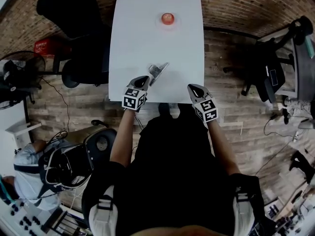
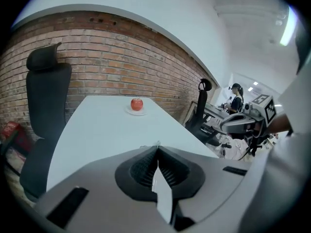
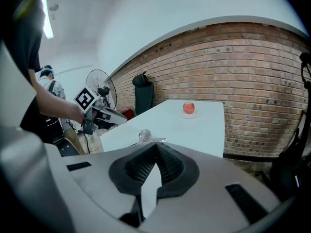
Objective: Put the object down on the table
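Note:
A small silvery object [image 1: 158,71] lies on the white table [image 1: 147,33] near its front edge; the right gripper view shows the object [image 3: 144,135] just past my jaws. My left gripper [image 1: 145,80] hovers just behind it, shut with nothing between its pads [image 2: 158,148], and stands apart from the object. To the right, over the table's front edge, my right gripper [image 1: 193,87] is also shut and empty [image 3: 156,143]. Each gripper shows in the other's view: the right one [image 2: 226,126] and the left one [image 3: 121,119], held in a hand.
A red apple [image 1: 168,18] on a small plate sits at the table's far end. Black office chairs [image 1: 74,18] [image 1: 268,68] flank the table, and a fan [image 1: 19,68] stands at left. A seated person [image 1: 29,166] is at lower left. Brick floor surrounds the table.

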Demonstrator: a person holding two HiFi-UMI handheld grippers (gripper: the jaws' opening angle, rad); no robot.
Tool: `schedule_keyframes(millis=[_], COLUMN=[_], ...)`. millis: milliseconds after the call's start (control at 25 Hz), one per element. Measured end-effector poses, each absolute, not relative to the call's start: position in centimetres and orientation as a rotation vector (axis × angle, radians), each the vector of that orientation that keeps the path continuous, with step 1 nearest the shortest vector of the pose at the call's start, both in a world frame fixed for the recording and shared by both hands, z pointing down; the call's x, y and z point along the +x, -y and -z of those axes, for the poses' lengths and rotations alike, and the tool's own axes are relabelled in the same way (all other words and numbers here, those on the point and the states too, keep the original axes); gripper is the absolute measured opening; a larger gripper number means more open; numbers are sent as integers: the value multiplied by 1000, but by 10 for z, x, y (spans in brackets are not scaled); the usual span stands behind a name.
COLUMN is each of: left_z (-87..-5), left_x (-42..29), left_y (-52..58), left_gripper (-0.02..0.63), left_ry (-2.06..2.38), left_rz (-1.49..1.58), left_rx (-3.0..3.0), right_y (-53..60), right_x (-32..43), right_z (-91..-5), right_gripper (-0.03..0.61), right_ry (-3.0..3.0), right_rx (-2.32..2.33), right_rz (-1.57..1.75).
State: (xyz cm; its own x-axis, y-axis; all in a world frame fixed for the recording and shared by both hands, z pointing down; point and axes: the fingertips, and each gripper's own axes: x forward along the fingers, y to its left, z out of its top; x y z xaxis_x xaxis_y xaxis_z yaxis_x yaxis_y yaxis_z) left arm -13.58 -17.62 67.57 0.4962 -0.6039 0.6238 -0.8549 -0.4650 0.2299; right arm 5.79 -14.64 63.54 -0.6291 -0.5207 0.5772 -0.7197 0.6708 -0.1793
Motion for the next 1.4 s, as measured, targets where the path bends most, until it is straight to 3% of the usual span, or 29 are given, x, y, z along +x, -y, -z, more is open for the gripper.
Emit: schedule_keyframes(millis=[480, 1400], left_z=[-625, -611], left_x=[-148, -155], left_y=[139, 94], left_gripper=[21, 21], left_ry=[1263, 1194], left_rz=[-435, -478], left_rx=[2252, 2361], right_y=[124, 87], right_x=[39, 27], right_z=[-628, -621], right_gripper=[-2, -2], right_ry=[2427, 2411], right_rx=[962, 997], right_rz=[-483, -451])
